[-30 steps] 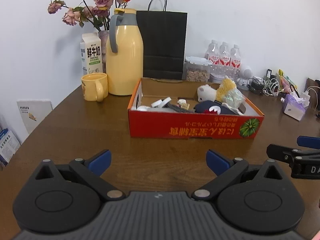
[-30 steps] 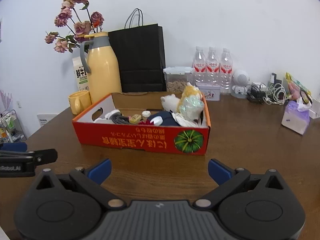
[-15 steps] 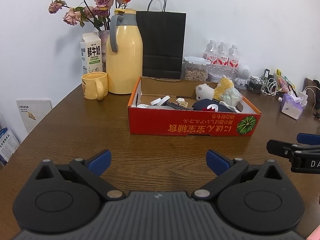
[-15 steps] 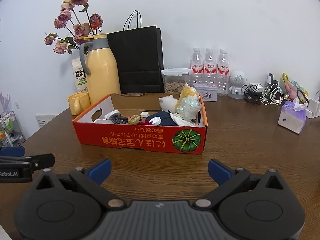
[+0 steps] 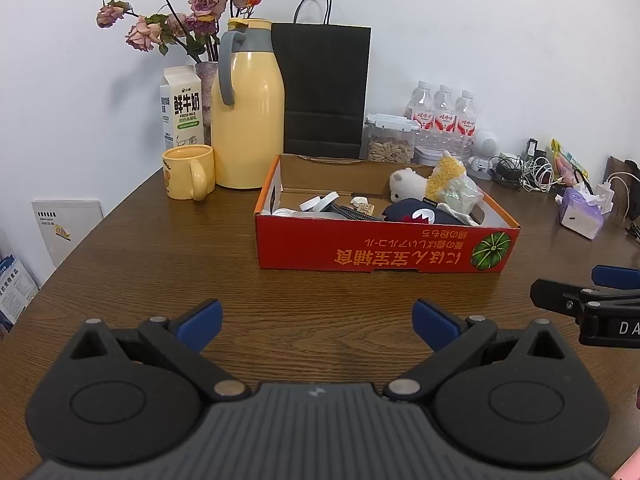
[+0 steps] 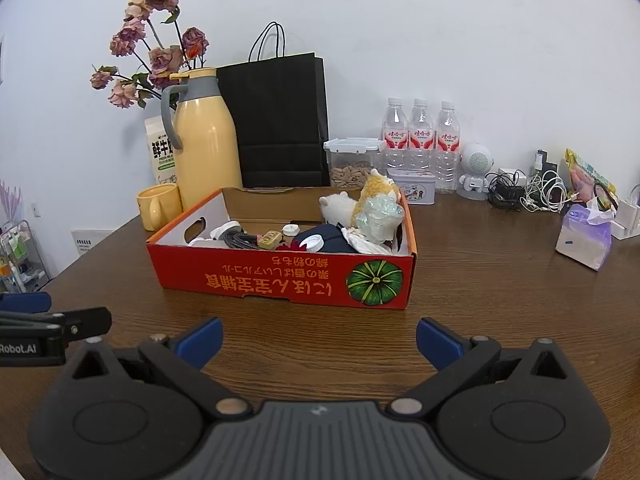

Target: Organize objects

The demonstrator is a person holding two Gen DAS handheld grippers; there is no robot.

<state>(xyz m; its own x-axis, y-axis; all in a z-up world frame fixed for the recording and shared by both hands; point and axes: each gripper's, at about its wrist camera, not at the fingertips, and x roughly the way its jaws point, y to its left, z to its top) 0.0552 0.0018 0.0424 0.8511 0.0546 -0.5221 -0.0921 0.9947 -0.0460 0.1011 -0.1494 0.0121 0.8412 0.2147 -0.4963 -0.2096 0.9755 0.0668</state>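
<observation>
A red cardboard box (image 5: pixel 384 248) (image 6: pixel 280 276) with a green pumpkin print stands mid-table. Inside lie a white and yellow plush toy (image 5: pixel 424 182) (image 6: pixel 360 200), a dark blue pouch (image 5: pixel 416 216), a crinkled clear wrapper (image 6: pixel 380 216), a coiled cable (image 6: pixel 238 238) and small white caps. My left gripper (image 5: pixel 318 322) hovers open over the table well short of the box, nothing between its fingers. My right gripper (image 6: pixel 318 340) is likewise open in front of the box. Each shows at the other view's edge.
Behind the box stand a yellow thermos (image 5: pixel 246 120), yellow mug (image 5: pixel 188 172), milk carton (image 5: pixel 180 108), vase of dried roses (image 5: pixel 188 12), black paper bag (image 5: pixel 324 92), snack jar (image 5: pixel 390 144) and three water bottles (image 5: pixel 442 114). Cables (image 6: pixel 532 192) and a tissue pack (image 6: pixel 584 240) sit right.
Both grippers have drawn back a little from the box, which looks smaller and farther now. Both stayed open and nothing in the box moved.
</observation>
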